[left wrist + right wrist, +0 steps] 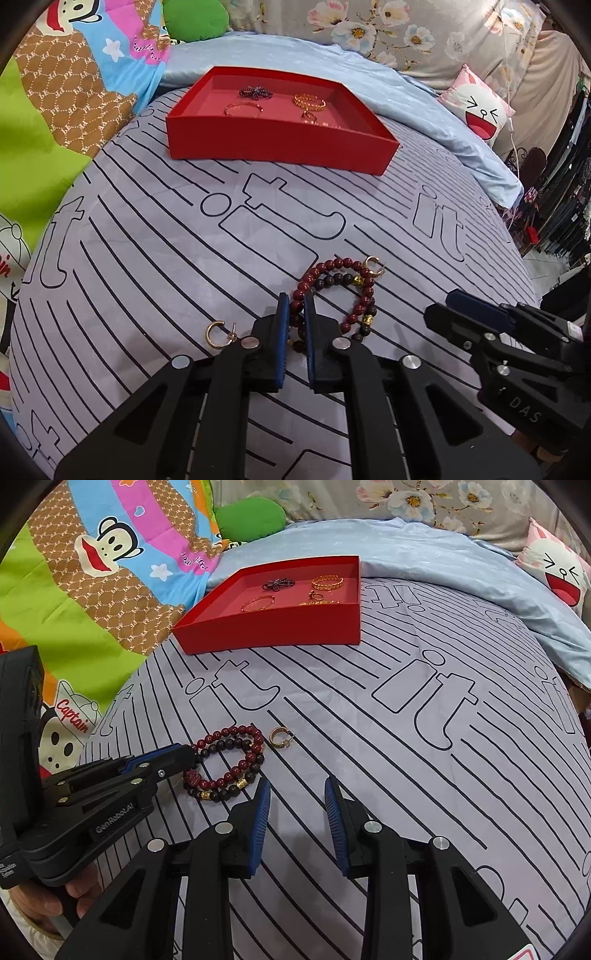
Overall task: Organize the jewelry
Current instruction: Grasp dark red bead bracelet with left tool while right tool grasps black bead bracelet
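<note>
My left gripper [297, 306] is clamped on the near side of a beaded bracelet [341, 286], dark red and near-black beads with small gold spacers, coiled in a double loop flat on the striped sheet. One gold hoop earring [373, 266] lies just beside the coil's far edge; a second one [218, 333] lies to the left of my fingers. The red tray [280, 146] sits further back, holding a dark beaded flower piece [255, 92], a thin gold bangle [243, 109] and a gold chain bracelet [309, 100].
</note>
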`<state>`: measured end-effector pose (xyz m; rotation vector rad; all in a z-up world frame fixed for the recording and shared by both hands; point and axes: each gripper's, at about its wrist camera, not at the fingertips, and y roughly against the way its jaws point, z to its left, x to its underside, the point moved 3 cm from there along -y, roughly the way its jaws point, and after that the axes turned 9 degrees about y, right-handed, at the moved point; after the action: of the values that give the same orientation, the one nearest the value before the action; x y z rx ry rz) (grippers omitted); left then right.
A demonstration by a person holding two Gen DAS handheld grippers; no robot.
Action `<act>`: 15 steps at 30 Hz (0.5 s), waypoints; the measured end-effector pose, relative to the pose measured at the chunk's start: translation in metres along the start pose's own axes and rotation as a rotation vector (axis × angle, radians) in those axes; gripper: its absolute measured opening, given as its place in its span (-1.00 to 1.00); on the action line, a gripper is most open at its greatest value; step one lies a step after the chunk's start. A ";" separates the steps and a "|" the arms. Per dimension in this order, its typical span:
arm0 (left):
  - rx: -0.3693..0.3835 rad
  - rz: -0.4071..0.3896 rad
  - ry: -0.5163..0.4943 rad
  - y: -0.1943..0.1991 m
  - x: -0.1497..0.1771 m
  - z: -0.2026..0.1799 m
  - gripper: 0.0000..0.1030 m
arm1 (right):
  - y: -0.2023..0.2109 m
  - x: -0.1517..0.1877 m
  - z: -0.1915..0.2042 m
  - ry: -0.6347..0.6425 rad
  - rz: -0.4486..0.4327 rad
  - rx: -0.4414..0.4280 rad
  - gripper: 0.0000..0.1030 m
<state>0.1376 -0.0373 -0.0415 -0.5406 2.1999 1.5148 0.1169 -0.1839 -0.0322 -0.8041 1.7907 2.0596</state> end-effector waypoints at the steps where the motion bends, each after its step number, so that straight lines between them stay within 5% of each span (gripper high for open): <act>1: 0.000 -0.009 -0.001 0.003 -0.001 -0.001 -0.85 | 0.000 0.000 0.001 0.002 0.001 -0.001 -0.41; 15: -0.053 -0.076 0.013 0.022 -0.021 0.014 -0.85 | -0.021 -0.011 0.024 0.059 0.020 -0.036 -0.41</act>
<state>0.1445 -0.0155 -0.0173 -0.6447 2.1288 1.5374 0.1322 -0.1555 -0.0408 -0.8685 1.8044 2.1073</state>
